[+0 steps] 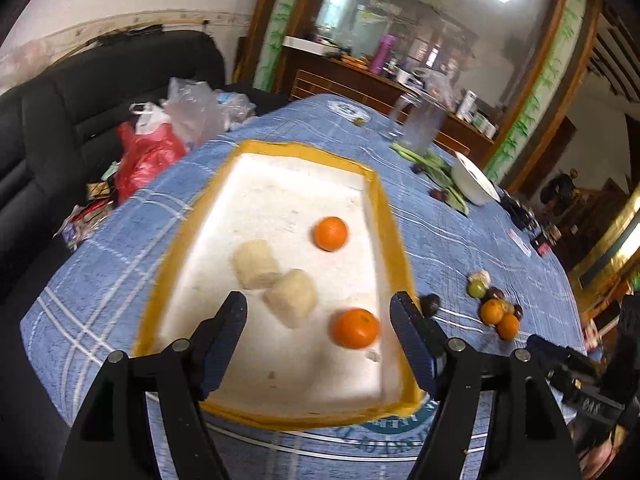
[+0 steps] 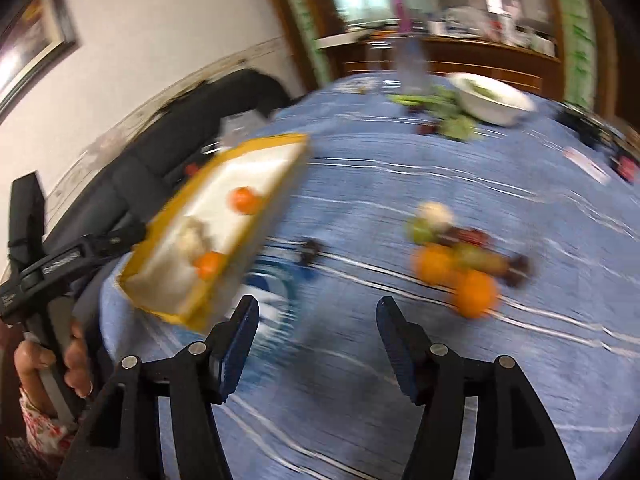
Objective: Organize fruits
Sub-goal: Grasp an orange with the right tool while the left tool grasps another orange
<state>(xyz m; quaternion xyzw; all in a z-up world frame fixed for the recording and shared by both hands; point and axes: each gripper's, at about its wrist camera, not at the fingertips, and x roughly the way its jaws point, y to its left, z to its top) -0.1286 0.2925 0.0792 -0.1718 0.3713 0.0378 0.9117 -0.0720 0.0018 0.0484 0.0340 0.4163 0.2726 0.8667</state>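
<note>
You are holding your left gripper (image 1: 318, 320) spread wide and empty over the near end of the yellow-rimmed tray (image 1: 386, 216), where two oranges (image 1: 356, 328) and two pale blocks (image 1: 290, 298) are lying. Your right gripper (image 2: 316, 322) is hanging open, gripping nothing, above bare blue tablecloth (image 2: 400, 168) beside the tray, with the loose fruit pile (image 2: 460, 256) sitting well apart from that tray.

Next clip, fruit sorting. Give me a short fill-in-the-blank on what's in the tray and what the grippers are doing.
1. The yellow-rimmed tray holds ____ oranges.
2. Beside them lie two pale ____ pieces.
3. The left gripper is open and holds ____.
4. The loose fruit pile lies on the ____ tablecloth.

Missing words: two; beige; nothing; blue
</note>
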